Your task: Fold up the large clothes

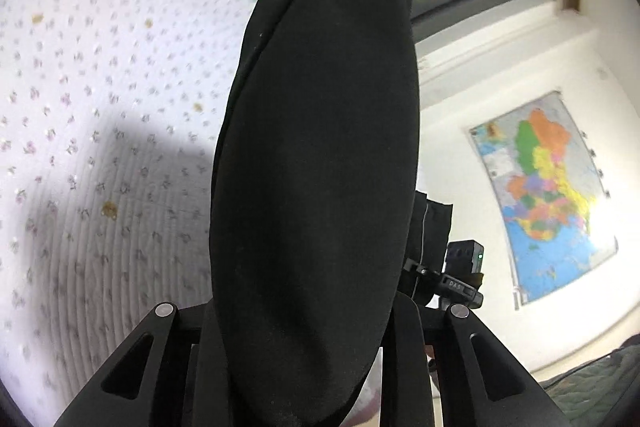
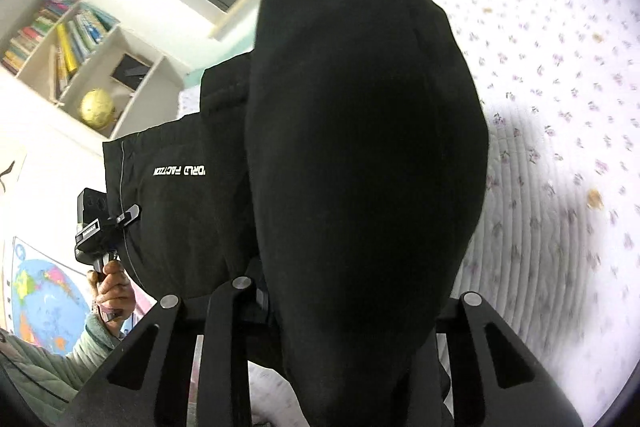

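We hold a black garment [image 1: 316, 167] up off the bed, a soft matte knit that bulges toward each camera in a long rounded fold. In the left wrist view it fills the middle from the top edge down between the arms of the left claw [image 1: 316, 311], whose fingers are buried in the cloth and appear clamped on it. The right wrist view shows the same thing: the fabric [image 2: 360, 147] drapes over the right claw [image 2: 340, 299], which looks closed on it, fingertips hidden.

Further along the garment in the right wrist view, a flat panel carries small white lettering [image 2: 180, 171], seen mirrored, and there the left claw [image 2: 120, 217] pinches a seamed edge, gripped from below by our left hand [image 2: 114, 287] in a pale green quilted sleeve [image 2: 60, 359].

Beneath lies the bed's quilt [image 1: 100, 147], white with tiny purple flowers, stitched in fine parallel ridges, and a few small tan spots. A world map [image 1: 548, 195] hangs on the white wall; a bookshelf [image 2: 60, 39] holds upright books and a golden globe [image 2: 98, 109].
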Demonstrator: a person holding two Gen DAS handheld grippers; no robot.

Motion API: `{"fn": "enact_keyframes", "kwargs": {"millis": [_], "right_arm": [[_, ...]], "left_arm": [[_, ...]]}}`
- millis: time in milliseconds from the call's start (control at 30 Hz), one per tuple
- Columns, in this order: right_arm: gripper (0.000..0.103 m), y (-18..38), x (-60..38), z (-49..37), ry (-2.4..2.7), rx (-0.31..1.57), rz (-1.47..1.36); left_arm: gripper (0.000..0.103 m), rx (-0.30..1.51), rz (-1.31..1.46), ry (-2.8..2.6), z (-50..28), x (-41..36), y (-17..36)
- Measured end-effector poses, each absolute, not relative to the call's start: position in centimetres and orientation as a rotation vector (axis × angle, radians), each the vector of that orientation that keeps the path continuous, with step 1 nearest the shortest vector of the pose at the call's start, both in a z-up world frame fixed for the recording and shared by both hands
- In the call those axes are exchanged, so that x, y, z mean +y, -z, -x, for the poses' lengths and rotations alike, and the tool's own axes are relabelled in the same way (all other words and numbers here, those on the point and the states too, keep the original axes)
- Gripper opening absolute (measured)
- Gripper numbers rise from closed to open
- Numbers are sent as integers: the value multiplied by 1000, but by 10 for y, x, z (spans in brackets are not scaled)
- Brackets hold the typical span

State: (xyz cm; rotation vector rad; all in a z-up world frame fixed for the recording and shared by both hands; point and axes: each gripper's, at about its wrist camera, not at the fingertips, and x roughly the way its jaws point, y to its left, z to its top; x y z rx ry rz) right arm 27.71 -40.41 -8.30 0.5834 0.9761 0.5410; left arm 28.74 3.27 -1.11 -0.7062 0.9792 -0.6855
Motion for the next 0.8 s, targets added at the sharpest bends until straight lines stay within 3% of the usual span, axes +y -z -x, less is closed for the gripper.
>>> {"fn": "enact_keyframes", "kwargs": {"millis": [267, 533, 700, 800], "right_arm": [[35, 69, -405, -251, -514, 1063, -533], [35, 121, -388, -261, -468, 1222, -457], [36, 156, -387, -269, -453, 1184, -434], [42, 168, -383, -269, -461, 1149, -432]], "left_arm": [[27, 1018, 707, 683, -218, 65, 0], [27, 1162, 773, 596, -186, 87, 92], [28, 1146, 837, 558, -178, 116, 150], [33, 1112, 846, 567, -181, 127, 172]]}}
